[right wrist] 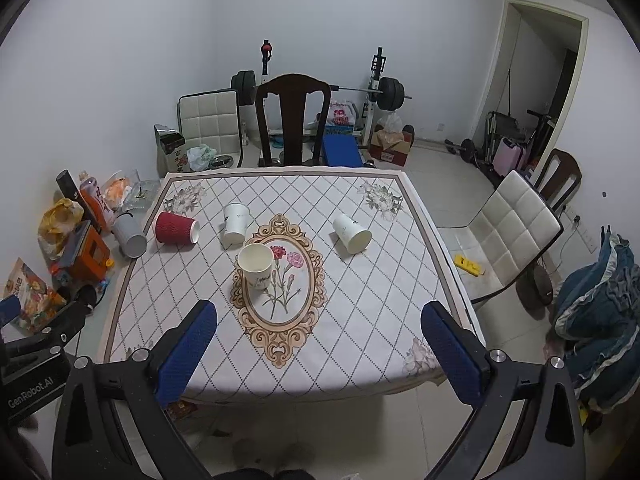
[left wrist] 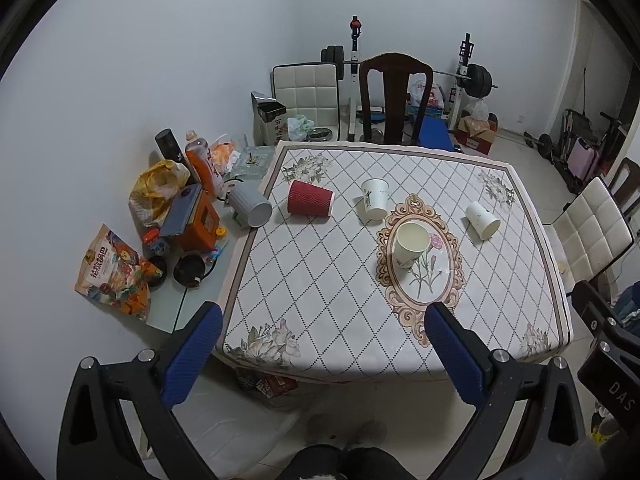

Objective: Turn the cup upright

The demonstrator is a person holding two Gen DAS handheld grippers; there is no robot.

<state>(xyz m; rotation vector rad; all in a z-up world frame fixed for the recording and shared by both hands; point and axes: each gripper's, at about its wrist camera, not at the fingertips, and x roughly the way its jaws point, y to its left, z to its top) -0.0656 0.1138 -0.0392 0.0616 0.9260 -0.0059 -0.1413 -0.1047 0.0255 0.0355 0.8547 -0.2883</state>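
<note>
Several cups are on the patterned tablecloth (left wrist: 320, 280) (right wrist: 360, 300). A red ribbed cup (left wrist: 310, 199) (right wrist: 176, 229) lies on its side at the far left. A white paper cup (left wrist: 375, 199) (right wrist: 235, 224) stands upside down. Another white cup (left wrist: 483, 220) (right wrist: 352, 233) lies on its side at the right. A cream cup (left wrist: 411, 243) (right wrist: 256, 266) stands upright on the oval medallion. My left gripper (left wrist: 324, 352) and right gripper (right wrist: 320, 356) are both open and empty, held above the table's near edge.
A grey ribbed cup (left wrist: 250, 204) (right wrist: 129, 236) lies at the table's left edge among snack bags, a bottle and an orange box (left wrist: 196, 220). A dark wooden chair (right wrist: 294, 120) stands at the far side. A white padded chair (right wrist: 512, 236) stands at the right.
</note>
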